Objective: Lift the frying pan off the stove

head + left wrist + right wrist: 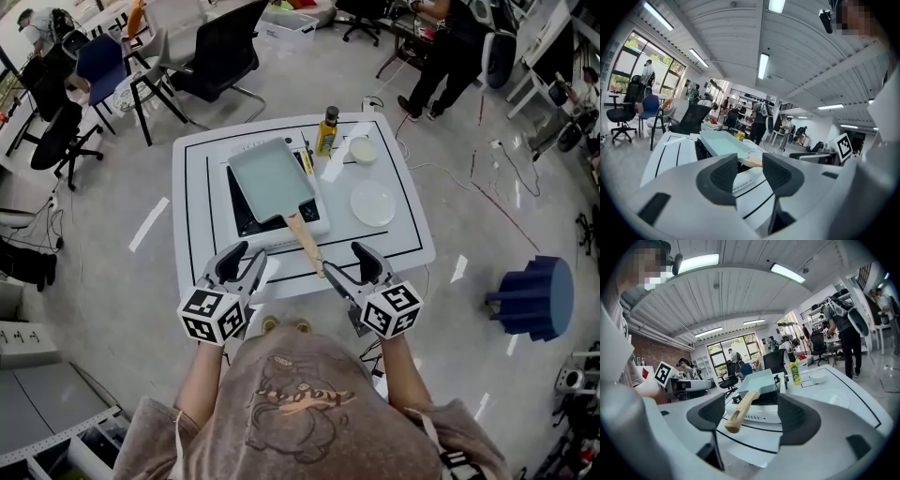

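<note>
Frying pan (pixel 272 178) on stove (pixel 319 223), white table (pixel 412 239)

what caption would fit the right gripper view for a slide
Open right gripper lined up with the wooden handle of the pale green frying pan resting on the stove.

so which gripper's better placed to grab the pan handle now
Right, most likely. The right gripper has its jaws open, and the end of the frying pan's wooden handle shows between them, close by. The left gripper, also open, sits off to the handle's side.
</note>
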Available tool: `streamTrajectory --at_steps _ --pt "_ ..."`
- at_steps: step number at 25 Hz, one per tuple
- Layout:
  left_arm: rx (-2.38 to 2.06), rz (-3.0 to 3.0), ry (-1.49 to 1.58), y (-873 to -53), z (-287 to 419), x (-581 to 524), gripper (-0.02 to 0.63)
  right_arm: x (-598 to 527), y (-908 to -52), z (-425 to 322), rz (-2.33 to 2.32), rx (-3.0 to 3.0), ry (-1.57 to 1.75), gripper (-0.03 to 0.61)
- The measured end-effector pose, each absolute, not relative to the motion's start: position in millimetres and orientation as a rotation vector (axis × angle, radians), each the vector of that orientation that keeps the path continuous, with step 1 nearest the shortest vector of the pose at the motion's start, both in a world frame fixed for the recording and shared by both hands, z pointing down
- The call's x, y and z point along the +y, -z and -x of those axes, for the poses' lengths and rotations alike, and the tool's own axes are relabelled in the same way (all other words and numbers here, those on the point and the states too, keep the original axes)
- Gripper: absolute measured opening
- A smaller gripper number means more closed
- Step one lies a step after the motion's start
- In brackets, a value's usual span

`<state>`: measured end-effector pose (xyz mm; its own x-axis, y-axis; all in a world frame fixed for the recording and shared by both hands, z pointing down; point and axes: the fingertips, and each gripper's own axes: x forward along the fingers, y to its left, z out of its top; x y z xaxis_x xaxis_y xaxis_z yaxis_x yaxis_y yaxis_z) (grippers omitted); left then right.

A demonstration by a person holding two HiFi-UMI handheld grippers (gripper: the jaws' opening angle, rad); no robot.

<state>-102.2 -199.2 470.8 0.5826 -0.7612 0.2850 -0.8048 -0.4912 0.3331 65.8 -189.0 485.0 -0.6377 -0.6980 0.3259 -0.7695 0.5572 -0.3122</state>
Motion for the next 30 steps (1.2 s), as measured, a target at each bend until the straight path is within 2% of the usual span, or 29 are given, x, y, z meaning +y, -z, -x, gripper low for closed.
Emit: streamTrajectory --at_steps 2,10,16,22,30 --pt "-1.260 -2.383 -0.132 -471.4 104.5 -199.1 0.158 -189.2 -485.4 -59.9 -1.222 -2.624 -0.636 0.363" --pt "-1.232 -2.376 -0.131 -475.5 103.1 -199.7 0.169 -192.0 -486.5 -36.7 -1.118 -2.639 -0.624 0.379" --pt "-1.097 -2.340 -0.091 -488.3 83.0 -207.5 0.236 -194.7 -504.4 -30.3 -1.003 -2.643 -0.710 0.374" --pt "-0.941 -2.251 -0.022 -504.5 61.4 -215.9 0.264 -201.1 -516.1 -27.8 -0.862 -2.670 -0.896 0.364" --pt "-0.787 -2.163 0.046 -517.0 34.7 -221.3 0.291 -194.6 -526.5 -13.9 -0.614 -2.660 -0.908 0.335"
